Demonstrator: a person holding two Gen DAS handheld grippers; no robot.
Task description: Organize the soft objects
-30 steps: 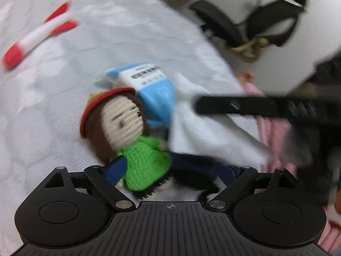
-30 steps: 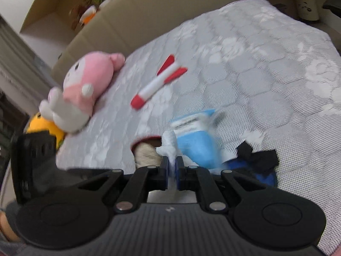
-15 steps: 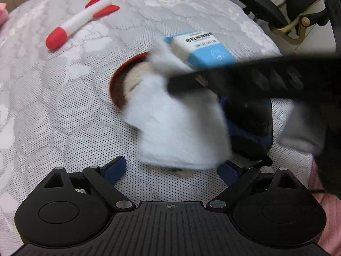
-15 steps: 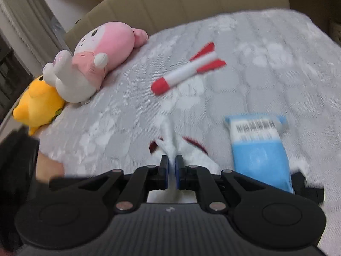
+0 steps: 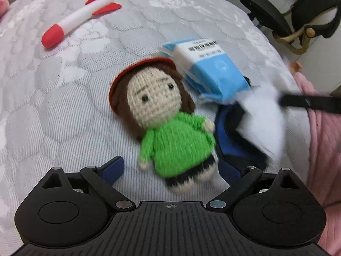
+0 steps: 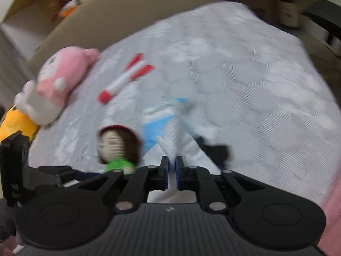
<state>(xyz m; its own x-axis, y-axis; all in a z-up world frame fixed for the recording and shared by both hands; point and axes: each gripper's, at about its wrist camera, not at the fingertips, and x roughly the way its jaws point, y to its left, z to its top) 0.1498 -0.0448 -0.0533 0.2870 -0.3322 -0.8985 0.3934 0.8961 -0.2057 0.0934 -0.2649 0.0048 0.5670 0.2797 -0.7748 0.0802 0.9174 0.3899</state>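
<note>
A white cloth (image 6: 172, 136) is pinched between the closed fingers of the right gripper (image 6: 172, 171), just above a blue tissue pack (image 5: 213, 72). The left gripper (image 5: 177, 170) is held wide apart around a crocheted doll (image 5: 168, 128) lying on the quilted bed (image 5: 53, 106). The thin cloth could be dragged across the pack and doll, shifting both. Farther off, a red-and-white foam rocket (image 5: 78, 17), a pink plush (image 6: 59, 74) and a beige headboard (image 6: 149, 6) are seen.
</note>
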